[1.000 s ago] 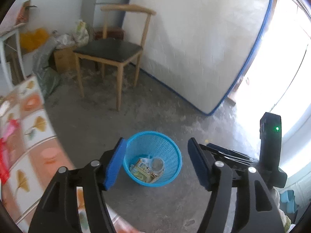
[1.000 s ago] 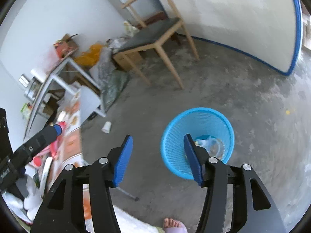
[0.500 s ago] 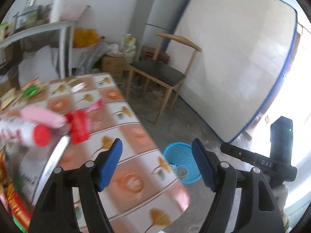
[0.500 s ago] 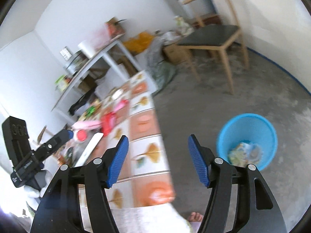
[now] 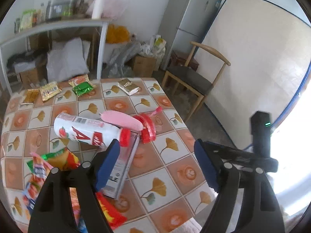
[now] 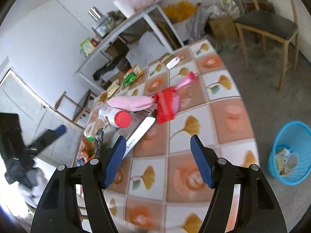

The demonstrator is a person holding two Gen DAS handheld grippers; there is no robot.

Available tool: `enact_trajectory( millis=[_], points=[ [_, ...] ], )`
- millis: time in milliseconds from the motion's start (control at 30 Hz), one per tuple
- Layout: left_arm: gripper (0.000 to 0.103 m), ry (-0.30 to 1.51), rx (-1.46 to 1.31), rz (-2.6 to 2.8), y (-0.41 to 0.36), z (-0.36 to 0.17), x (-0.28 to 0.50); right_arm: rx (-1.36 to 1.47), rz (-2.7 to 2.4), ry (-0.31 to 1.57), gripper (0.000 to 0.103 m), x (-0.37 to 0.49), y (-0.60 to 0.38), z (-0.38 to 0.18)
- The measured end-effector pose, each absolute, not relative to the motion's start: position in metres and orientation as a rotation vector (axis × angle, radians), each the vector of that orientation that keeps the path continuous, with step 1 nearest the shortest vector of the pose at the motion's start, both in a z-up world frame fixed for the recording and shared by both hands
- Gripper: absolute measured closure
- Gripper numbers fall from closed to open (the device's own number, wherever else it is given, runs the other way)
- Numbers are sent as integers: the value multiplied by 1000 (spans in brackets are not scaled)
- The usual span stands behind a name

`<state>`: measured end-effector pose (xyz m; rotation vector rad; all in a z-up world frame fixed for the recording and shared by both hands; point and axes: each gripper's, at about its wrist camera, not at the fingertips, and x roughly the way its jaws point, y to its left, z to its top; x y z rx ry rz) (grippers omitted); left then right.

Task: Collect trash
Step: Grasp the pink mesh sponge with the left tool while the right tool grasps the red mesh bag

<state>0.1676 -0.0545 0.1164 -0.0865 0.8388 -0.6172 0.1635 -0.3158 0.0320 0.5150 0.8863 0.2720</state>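
Trash litters a tiled table (image 5: 175,167): a white bottle with a red cap (image 5: 87,132) lies on a flat white box (image 5: 124,163), beside a pink wrapper (image 5: 122,120) and a red packet (image 5: 147,128). Snack packets (image 5: 81,88) lie at the far edge, colourful wrappers (image 5: 52,161) at the near left. My left gripper (image 5: 157,165) hovers over the table, jaws opening, nothing between them. My right gripper (image 6: 157,161) also hovers empty with jaws opening, nearer the table edge; bottle (image 6: 114,116) and red packet (image 6: 165,104) lie beyond it. The blue basket (image 6: 289,151) holding trash stands on the floor at right.
A wooden chair (image 5: 196,77) stands past the table, with a fridge (image 5: 186,23) and a leaning mattress (image 5: 252,58) behind. A cluttered shelf unit (image 5: 58,25), bags and cardboard boxes (image 5: 143,64) line the back wall. The other gripper (image 5: 260,145) shows at right.
Both grippers swung away from the blue basket on the floor and up over the tiled table. The trash on the table came into view, and both jaws widened a little.
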Motion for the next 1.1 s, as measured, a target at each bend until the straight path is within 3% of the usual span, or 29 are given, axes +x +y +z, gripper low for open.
enact_trajectory(
  millis=[233, 400, 767, 1100],
  points=[
    [27, 1003, -98, -575, -43, 107, 259, 432, 262, 968, 38, 221, -285, 12],
    [27, 1162, -144, -528, -49, 78, 321, 373, 243, 1008, 43, 250, -276, -3],
    [28, 1372, -68, -501, -72, 31, 365, 347, 271, 1062, 55, 278, -281, -21],
    [28, 1446, -110, -554, -90, 18, 367, 363, 306, 1085, 79, 289, -278, -33]
  ],
)
